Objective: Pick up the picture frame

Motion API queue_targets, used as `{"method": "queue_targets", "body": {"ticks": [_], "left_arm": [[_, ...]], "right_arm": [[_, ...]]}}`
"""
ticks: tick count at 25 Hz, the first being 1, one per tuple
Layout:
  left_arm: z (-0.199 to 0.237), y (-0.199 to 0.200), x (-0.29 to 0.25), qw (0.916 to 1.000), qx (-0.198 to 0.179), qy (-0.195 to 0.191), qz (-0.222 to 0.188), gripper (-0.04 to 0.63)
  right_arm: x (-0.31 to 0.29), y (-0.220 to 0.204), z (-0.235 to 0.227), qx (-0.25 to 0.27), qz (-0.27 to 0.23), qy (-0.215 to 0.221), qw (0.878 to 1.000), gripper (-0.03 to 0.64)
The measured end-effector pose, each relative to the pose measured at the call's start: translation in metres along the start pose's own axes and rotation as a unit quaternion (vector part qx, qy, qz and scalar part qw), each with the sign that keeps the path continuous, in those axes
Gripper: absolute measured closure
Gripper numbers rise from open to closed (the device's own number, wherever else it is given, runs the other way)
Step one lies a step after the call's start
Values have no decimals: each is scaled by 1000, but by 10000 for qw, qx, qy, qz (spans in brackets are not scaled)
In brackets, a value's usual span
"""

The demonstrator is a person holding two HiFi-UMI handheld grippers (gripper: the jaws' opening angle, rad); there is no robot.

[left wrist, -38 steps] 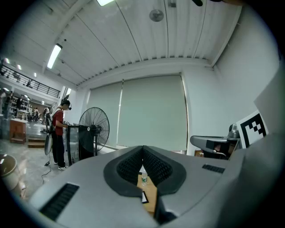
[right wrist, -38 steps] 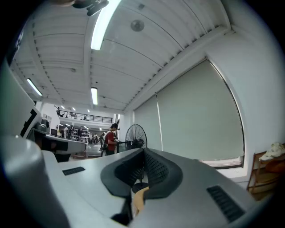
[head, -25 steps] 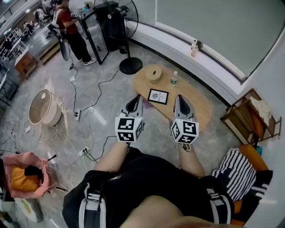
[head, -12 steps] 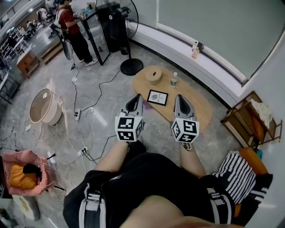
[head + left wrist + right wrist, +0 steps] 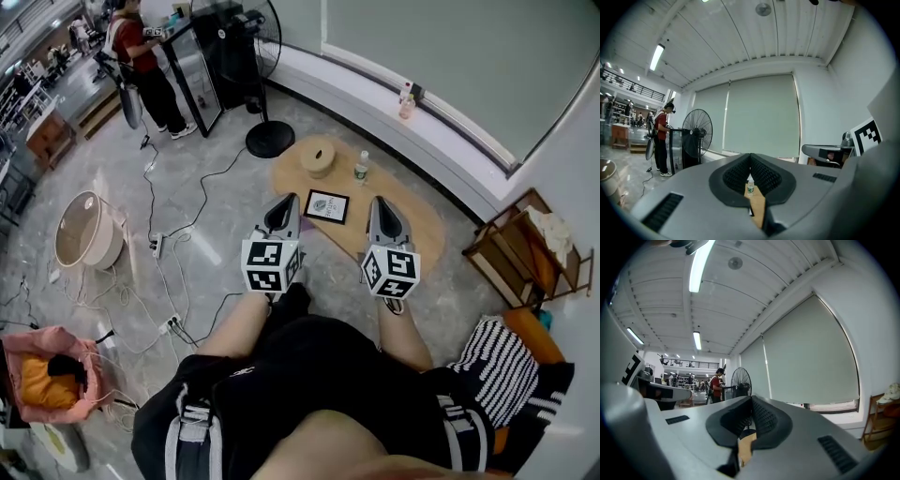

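Note:
The picture frame [image 5: 327, 205], black-edged with a white mat, lies flat on the low oval wooden table [image 5: 412, 228]. Both grippers are held out side by side above the floor, short of the table's near edge. My left gripper [image 5: 290, 198] points at the frame's left side, jaws shut and empty. My right gripper [image 5: 376, 201] points to the right of the frame, also shut and empty. In the left gripper view the shut jaws [image 5: 750, 156] show a sliver of table [image 5: 758, 206] and a bottle [image 5: 750, 187]. The right gripper view's jaws [image 5: 751, 401] are closed too.
A round woven container [image 5: 319, 156] and a small bottle [image 5: 360, 168] stand on the table behind the frame. A standing fan [image 5: 268, 139], a dark cabinet [image 5: 225, 56] and a person [image 5: 141, 66] are beyond. Cables, a round bin [image 5: 80, 230], a pink bag [image 5: 47, 370] and a wooden shelf [image 5: 525, 248] surround me.
Both shut grippers have edged forward together toward the table; the floor, the bin and the bag have slid back in the head view. Neither jaw has opened.

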State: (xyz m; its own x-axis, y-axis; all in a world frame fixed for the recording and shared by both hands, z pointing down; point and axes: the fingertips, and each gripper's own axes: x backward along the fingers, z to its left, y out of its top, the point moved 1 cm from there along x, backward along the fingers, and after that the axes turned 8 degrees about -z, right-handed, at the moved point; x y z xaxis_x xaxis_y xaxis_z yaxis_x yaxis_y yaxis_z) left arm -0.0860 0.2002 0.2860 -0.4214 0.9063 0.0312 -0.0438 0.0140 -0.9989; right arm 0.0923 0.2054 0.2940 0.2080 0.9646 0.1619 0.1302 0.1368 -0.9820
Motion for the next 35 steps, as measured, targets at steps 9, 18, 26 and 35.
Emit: {"method": "queue_targets", "body": {"ticks": [9,18,26,35], "left_arm": [[44,-24,-91,9995,248,-146,127,574],[118,-18,-231,9985,92,-498,222,574],[188,-19,-350,9968,58,-709,371,574],[203,-50,-430,9922,128,-925,830,574]], "right_arm": [[-90,-30,-21,66,186,-125,9997,600],[-241,-47,-42,78,285,-409,9987,600],[-370,-69,-59,81,410,-603,9973,600],[-427,-102,-105,-1,838,-878,9926,600]]}}
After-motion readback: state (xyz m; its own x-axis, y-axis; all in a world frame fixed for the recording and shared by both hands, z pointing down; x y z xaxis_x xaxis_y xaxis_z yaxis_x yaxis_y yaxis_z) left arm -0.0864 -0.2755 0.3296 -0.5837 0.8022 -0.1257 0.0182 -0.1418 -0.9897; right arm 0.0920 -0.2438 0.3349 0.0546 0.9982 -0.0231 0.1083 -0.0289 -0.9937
